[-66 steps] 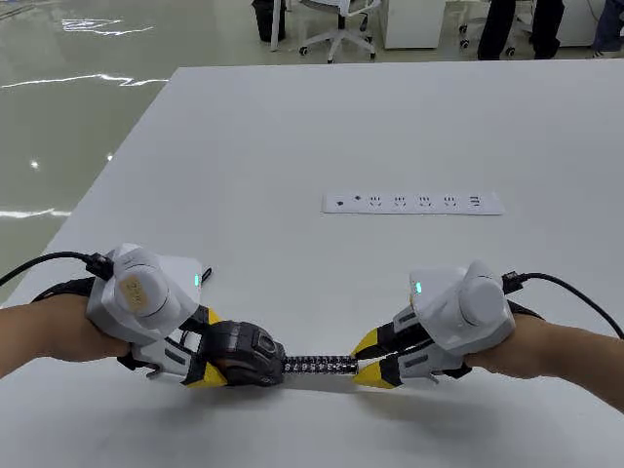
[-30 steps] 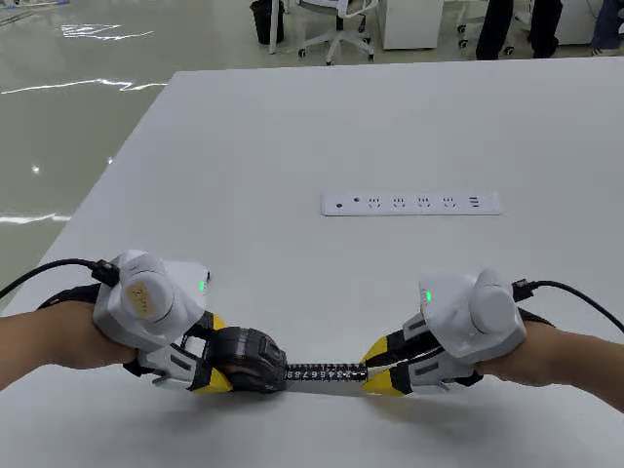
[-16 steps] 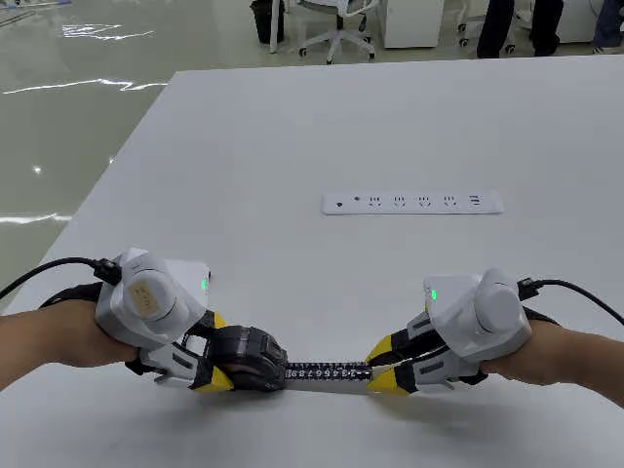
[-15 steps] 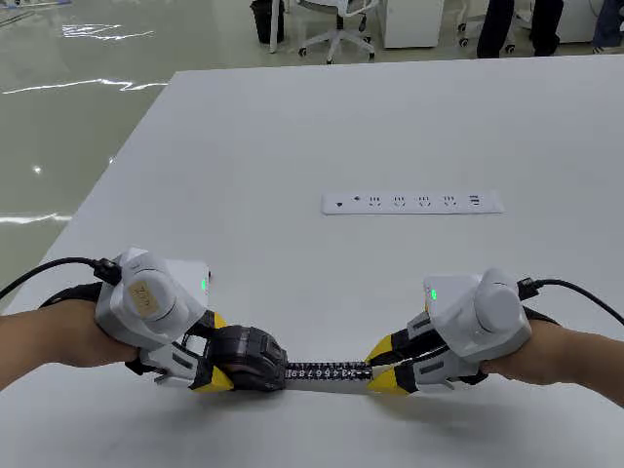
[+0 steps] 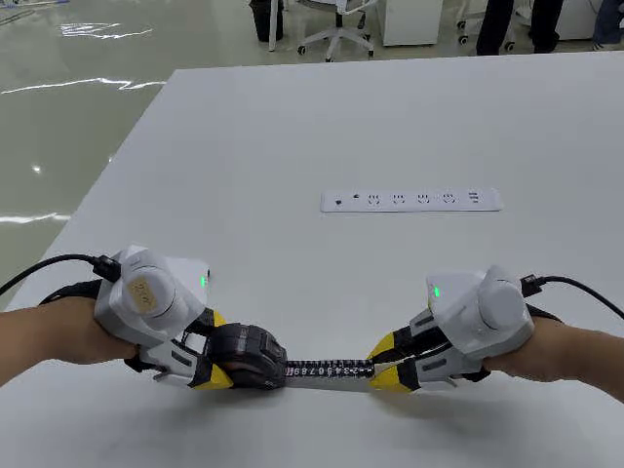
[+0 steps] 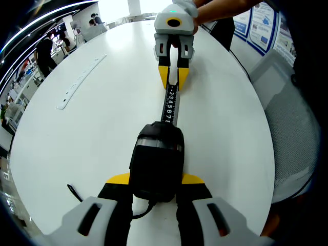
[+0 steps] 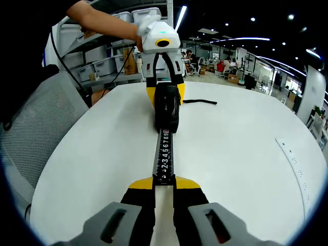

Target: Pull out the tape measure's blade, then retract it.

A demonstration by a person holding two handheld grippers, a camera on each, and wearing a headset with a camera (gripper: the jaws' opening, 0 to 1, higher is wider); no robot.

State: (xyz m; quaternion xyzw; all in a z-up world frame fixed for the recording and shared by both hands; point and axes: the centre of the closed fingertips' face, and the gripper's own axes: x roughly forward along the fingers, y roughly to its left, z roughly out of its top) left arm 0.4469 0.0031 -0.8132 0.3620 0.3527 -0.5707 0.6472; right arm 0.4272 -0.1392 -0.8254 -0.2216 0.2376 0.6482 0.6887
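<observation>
the left gripper (image 5: 216, 353) clamps the tape (image 5: 246, 355) by its black case. its jaws are closed on both sides, likely so the case does not slide when the other end is pulled. the right gripper (image 5: 382, 362) has its jaws pinched shut on the tip of the blade (image 5: 327, 369). the flat-on grip suits a straight pull along the blade's line rather than a twist. the two grippers face each other nose to nose (each shows in the other's gripper view), so the blade runs straight between them, printed side up. only a short run of blade is out, with a row of digits showing. judgement: the pull-out is part done and the retract is not yet done.

the tape is at the near edge of the table (image 5: 390, 117), on the person's left. the case looks to rest on the surface, but contact cannot be confirmed. it is well apart from the power strip (image 5: 410, 200), which lies farther out mid-table and plays no part in the job. a black strap (image 7: 200, 102) lies slack on the table near the case.

counts: two grippers, one tape, one blade, one power strip, one strap.
</observation>
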